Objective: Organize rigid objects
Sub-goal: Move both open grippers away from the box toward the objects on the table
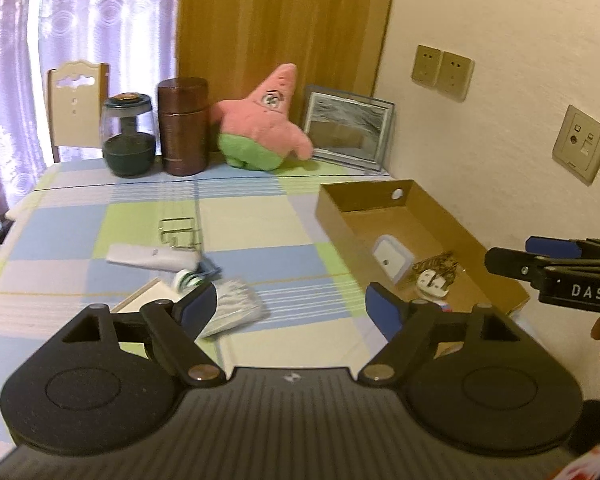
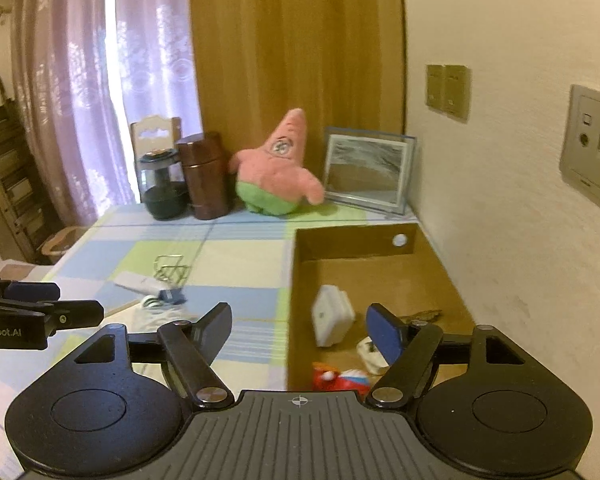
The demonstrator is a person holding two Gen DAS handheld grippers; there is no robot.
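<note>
Left gripper gaping empty above bench; right gripper likewise spread wide, empty, over cardboard box along bench's right edge.

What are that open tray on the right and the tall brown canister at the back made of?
The tray looks like plain corrugated cardboard: matte brown walls, folded edges and a punched finger hole. The tall brown canister has a dark reddish-brown sheen with a seam line below its lid; that suggests lacquered wood or coated metal, but the pictures leave it open.
</note>
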